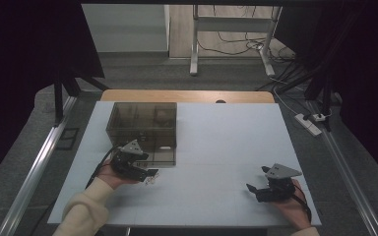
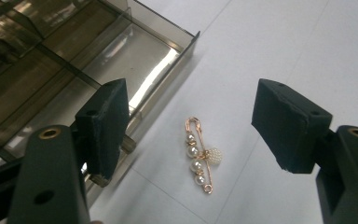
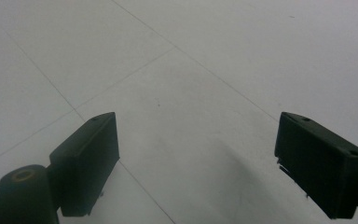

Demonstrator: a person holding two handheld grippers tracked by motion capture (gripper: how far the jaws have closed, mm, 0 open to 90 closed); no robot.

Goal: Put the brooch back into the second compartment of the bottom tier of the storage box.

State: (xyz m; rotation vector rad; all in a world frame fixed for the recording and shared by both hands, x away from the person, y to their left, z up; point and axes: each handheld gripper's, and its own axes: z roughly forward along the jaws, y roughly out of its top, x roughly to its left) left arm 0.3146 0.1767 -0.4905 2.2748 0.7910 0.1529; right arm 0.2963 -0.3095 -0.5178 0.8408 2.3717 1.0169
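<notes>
1. Bench (image 1: 216, 147): white and flat, carrying all items within easy reach of both hands.
2. Compartment box (image 1: 142, 129): smoked, see-through, set at far left; probably the destination for small pieces.
3. Left hand-held gripper (image 1: 150, 173): poised over the brooch, jaws spread wide to either side, nothing clamped; likely lined up for a pinch.
4. Right hand-held gripper (image 1: 254, 189): parked well apart at right, jaws wide, empty.
5. Pearl brooch (image 2: 199, 155): flat on bench, just beside the box's near corner.
</notes>
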